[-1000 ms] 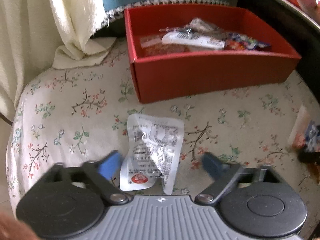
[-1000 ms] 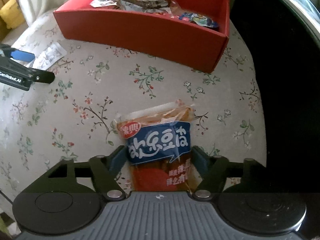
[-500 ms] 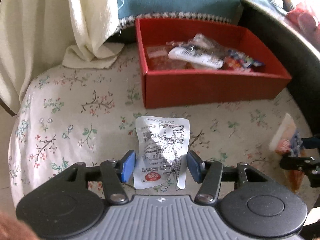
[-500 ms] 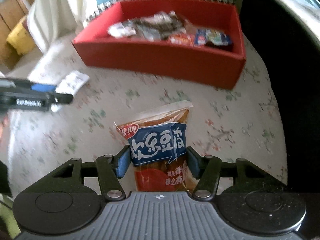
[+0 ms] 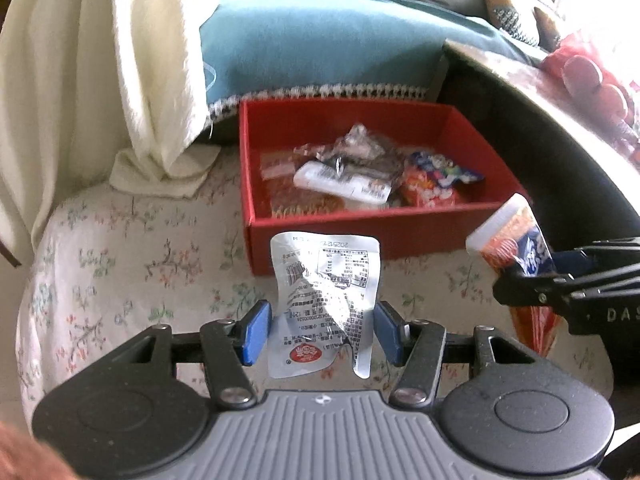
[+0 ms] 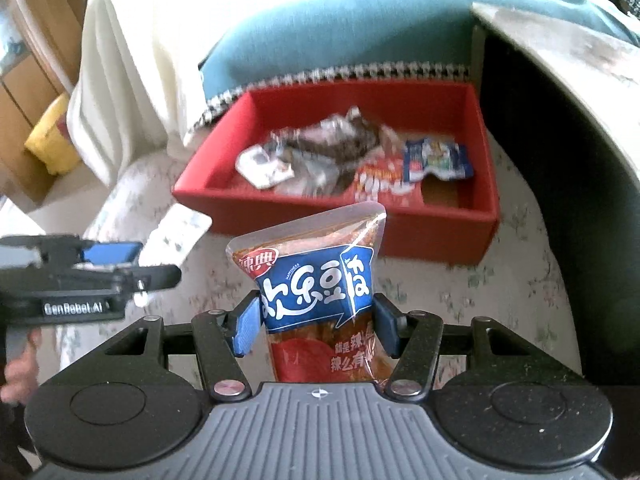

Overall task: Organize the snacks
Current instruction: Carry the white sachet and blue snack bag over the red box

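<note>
My left gripper [image 5: 322, 330] is shut on a white snack packet [image 5: 324, 300] with black print, held up off the floral cloth [image 5: 120, 272]. My right gripper [image 6: 316, 326] is shut on a red and blue snack bag [image 6: 316, 280], also lifted. A red box [image 5: 360, 232] with several snacks inside stands just beyond both grippers, in front of a teal cushion [image 5: 320, 40]. The right gripper with its bag [image 5: 516, 248] shows at the right edge of the left wrist view. In the right wrist view the left gripper with its packet [image 6: 176, 236] shows at the left.
A cream cloth [image 5: 120, 80] hangs at the left and spills onto the floral cloth. A dark curved table edge [image 5: 560, 152] runs along the right, close to the red box [image 6: 440, 236]. A person's hand [image 6: 20, 364] holds the left gripper.
Both grippers closed on their packets and lifted them off the floral cloth. The red box now appears farther below, and both views tilted up toward the cushion.
</note>
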